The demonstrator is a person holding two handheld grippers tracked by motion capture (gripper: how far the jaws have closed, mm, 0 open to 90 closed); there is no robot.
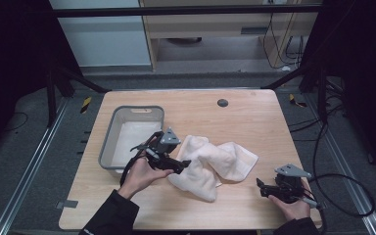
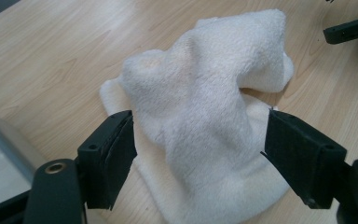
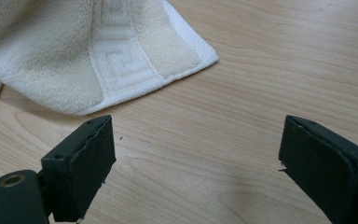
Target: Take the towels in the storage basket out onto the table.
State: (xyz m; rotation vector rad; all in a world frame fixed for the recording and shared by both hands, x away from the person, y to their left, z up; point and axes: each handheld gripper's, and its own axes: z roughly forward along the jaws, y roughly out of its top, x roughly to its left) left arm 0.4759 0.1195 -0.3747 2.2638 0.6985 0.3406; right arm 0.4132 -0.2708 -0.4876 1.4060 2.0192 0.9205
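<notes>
Here, a white towel [image 1: 215, 164] lies crumpled on the wooden table [image 1: 254, 117], a little toward the near edge from the middle, one end humped up, the other spread flat toward the right edge. Left gripper [image 1: 183, 164] sits at the towel's left end; in the left gripper view its jaws stand wide apart with the raised hump of towel [image 2: 205, 121] between them, not clamped, and whether either pad touches the cloth cannot be told. Right gripper [image 1: 260, 187] is low by the near right corner, apart from the towel; its jaws are wide open over bare wood, holding nothing, the towel's banded hem [image 3: 121, 60] just ahead. Grey bin [image 1: 108, 142] stands near the left edge, beside the left hand [image 1: 139, 174]
</notes>
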